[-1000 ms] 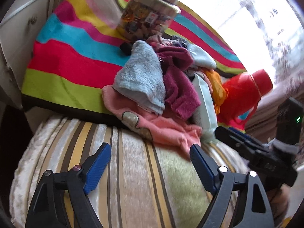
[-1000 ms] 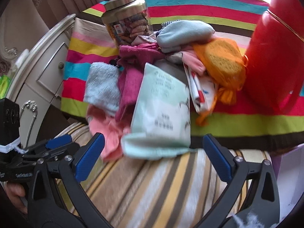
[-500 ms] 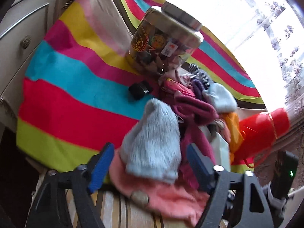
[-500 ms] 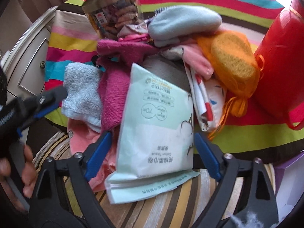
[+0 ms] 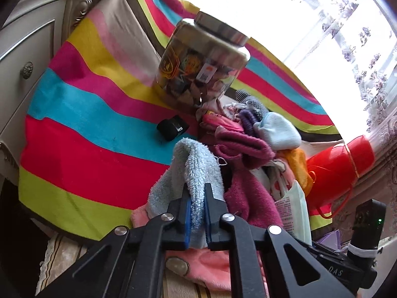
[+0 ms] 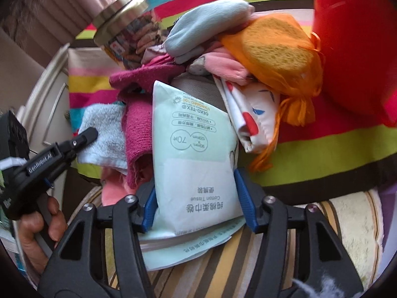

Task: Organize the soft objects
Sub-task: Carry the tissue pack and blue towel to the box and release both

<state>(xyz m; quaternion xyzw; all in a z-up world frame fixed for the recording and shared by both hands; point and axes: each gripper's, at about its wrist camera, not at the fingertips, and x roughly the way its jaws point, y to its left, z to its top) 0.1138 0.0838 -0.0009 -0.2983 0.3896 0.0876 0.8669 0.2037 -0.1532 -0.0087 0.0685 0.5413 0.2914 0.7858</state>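
A pile of soft things lies on a striped cloth (image 5: 82, 134). My left gripper (image 5: 197, 213) is shut on a light blue towel (image 5: 198, 171), pinching a fold of it; the towel also shows in the right wrist view (image 6: 104, 134). A magenta cloth (image 5: 248, 193) and a pink cloth (image 5: 206, 268) lie beside and under it. My right gripper (image 6: 196, 198) is shut on a pale green cotton tissue pack (image 6: 193, 154), its fingers pressed on both sides. An orange mesh sponge (image 6: 280, 57), a pale blue sock (image 6: 206, 27) and a patterned cloth (image 6: 250, 109) lie behind.
A clear jar with a metal lid (image 5: 198, 67) stands behind the pile. A red plastic jug (image 5: 337, 168) lies to the right. A small black object (image 5: 172, 126) lies on the cloth. A white cabinet (image 5: 22, 49) stands left. A striped cushion (image 6: 273, 248) lies in front.
Both grippers moved forward into the pile and closed. The left one took hold of the blue towel. The right one closed on the tissue pack.
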